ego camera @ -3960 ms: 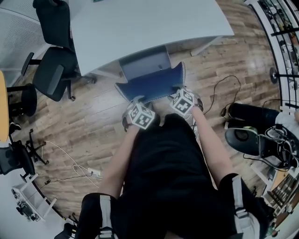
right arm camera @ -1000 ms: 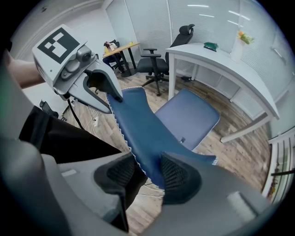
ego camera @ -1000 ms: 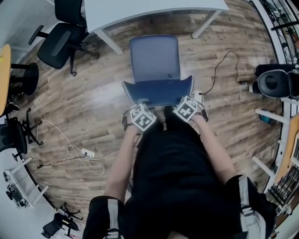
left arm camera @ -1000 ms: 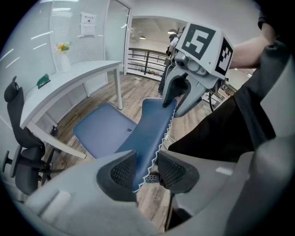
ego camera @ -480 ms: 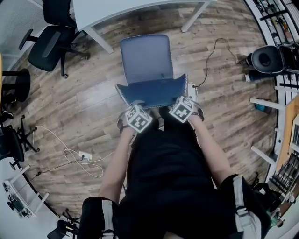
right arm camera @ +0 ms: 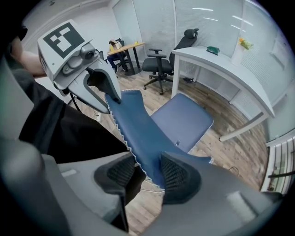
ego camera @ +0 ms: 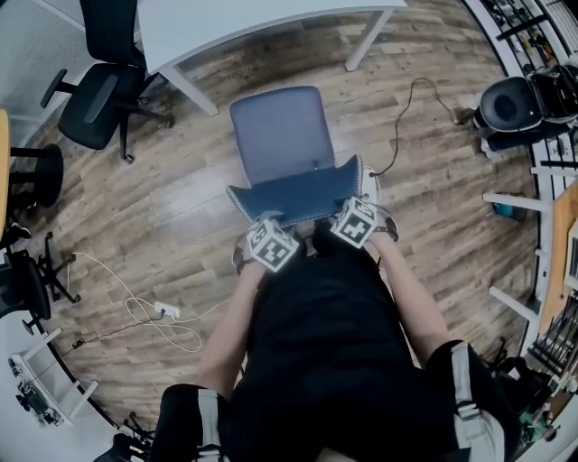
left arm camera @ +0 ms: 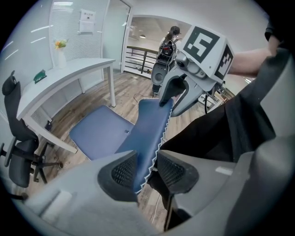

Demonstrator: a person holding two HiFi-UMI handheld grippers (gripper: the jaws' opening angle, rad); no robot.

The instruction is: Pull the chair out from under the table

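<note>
Chair [ego camera: 282, 135] sat fully clear of table [ego camera: 253, 23], on open floor [ego camera: 181, 207] right in front of the person [ego camera: 325, 343]. Pull looked basically done, only release left. Left gripper [left arm camera: 147, 171] jaws had just tightened slightly, clamped on backrest [left arm camera: 152, 124] top edge; right gripper [right arm camera: 143, 174] clamped on it too. No readable brand or text; only square markers on cubes [ego camera: 271, 246].

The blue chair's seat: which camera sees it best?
The head view. It looks down on the whole seat, clear of the white table. The left gripper view and the right gripper view each show only part of it, behind the backrest gripped in the jaws.
</note>
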